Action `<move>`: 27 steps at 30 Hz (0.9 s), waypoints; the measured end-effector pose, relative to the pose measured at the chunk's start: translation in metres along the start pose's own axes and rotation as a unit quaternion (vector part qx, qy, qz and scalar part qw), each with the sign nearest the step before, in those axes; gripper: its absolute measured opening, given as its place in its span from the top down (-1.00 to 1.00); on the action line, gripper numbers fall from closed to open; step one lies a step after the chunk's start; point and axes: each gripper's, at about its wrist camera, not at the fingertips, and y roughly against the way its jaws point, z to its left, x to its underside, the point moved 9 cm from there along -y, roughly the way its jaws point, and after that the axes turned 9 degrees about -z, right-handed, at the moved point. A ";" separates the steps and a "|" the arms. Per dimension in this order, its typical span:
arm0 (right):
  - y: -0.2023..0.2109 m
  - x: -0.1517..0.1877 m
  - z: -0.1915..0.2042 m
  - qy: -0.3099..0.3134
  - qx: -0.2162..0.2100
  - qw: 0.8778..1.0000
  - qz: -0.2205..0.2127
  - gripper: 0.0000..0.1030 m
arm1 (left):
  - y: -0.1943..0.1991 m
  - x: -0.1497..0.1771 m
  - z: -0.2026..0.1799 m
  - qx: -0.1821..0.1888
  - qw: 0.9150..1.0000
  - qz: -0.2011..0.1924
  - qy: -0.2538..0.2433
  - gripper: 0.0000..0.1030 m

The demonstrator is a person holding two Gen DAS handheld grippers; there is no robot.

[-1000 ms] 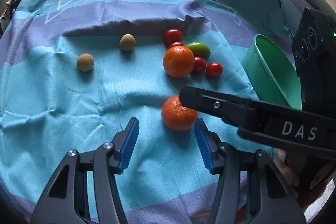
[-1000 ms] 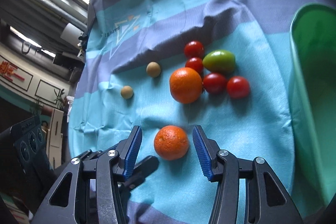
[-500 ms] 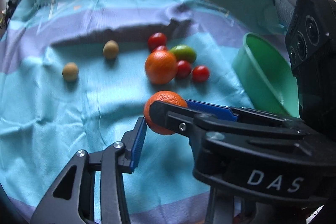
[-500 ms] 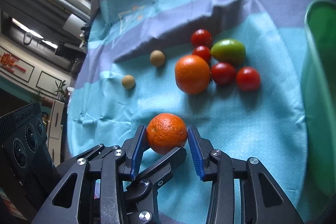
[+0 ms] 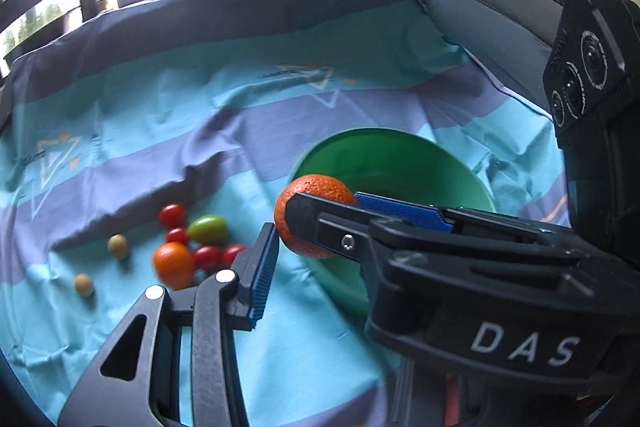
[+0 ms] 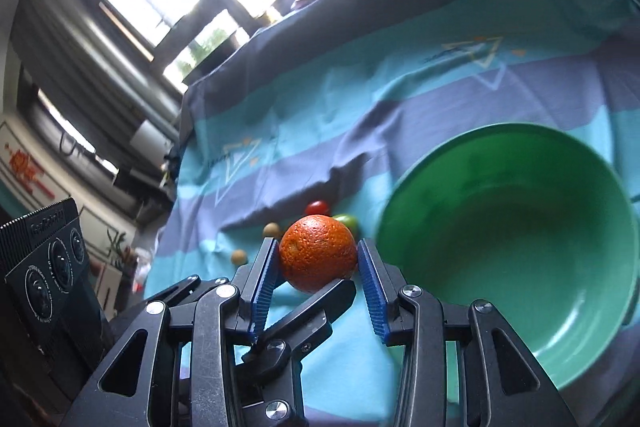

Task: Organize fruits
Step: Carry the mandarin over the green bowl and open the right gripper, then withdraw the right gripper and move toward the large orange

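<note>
The orange (image 6: 317,253) is pinched between both our grippers, each partly closed on it, lifted off the cloth (image 6: 360,99) beside the green bowl (image 6: 560,359). We risk dropping it: the left gripper (image 5: 298,227) and the right gripper (image 6: 318,257) cross, so uneven release could roll it away.

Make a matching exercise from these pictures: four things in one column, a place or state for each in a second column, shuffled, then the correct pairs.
Things
1. held orange
2. green bowl
3. second orange
4. green tomato

Places or states
A. lies on the cloth, touching red tomatoes
B. lifted off the cloth, gripped between blue pads
C. empty, standing on the cloth
D. lies among red tomatoes, farther from the camera than the orange on the cloth

Pairs: 1-B, 2-C, 3-A, 4-D
</note>
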 end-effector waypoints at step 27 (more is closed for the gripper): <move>0.019 -0.010 -0.087 -0.016 0.148 0.989 -0.022 -0.14 | -0.014 0.008 -0.008 0.037 0.999 0.039 0.010 -0.29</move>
